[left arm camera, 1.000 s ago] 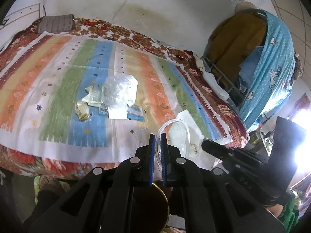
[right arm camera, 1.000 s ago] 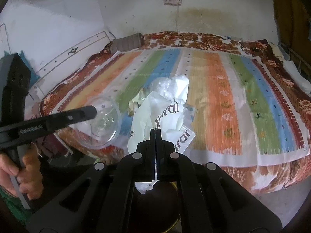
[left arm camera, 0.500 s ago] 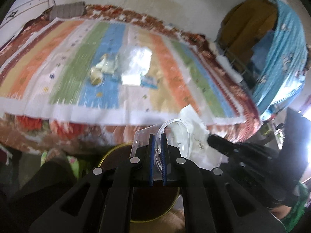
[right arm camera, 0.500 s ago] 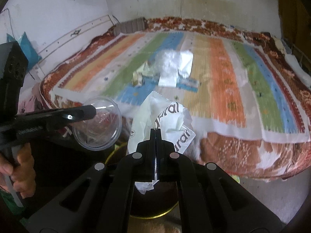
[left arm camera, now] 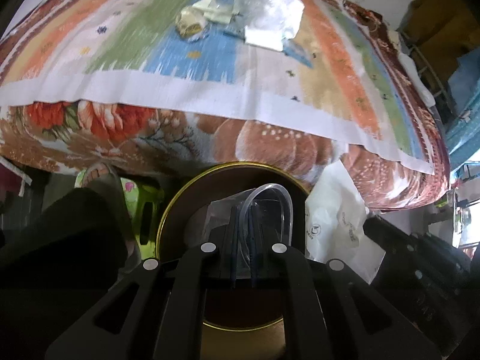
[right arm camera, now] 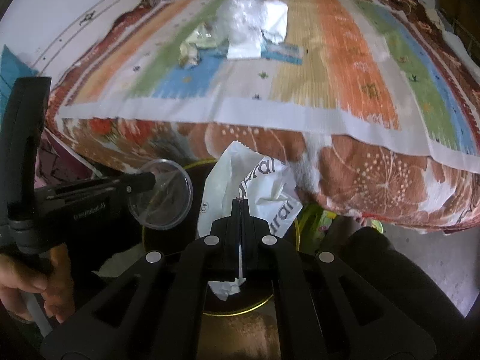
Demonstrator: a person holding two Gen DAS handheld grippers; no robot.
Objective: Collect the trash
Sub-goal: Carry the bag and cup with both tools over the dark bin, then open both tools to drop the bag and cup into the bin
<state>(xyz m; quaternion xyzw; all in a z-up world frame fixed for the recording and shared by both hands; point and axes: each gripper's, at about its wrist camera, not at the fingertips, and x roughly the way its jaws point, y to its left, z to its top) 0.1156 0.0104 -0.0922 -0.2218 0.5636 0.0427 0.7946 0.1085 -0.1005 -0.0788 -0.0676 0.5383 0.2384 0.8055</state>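
My left gripper is shut on the rim of a clear plastic cup, held over the mouth of a round brown bin with a gold rim. The cup and the left gripper also show at the left of the right wrist view. My right gripper is shut on a crumpled white wrapper with grey lettering, hanging over the same bin. The wrapper sits just right of the cup. More trash lies on the striped bed cover: a clear plastic bag and small wrappers.
The bed's flowered side rises directly behind the bin. A hand grips the left tool's handle. A dark trouser leg stands left of the bin, with a green patterned item on the floor beside it. Blue cloth hangs at right.
Both grippers have sunk from above the bed to just over the bin and tilted downward, each still holding its item. The bed trash now sits high in both views.
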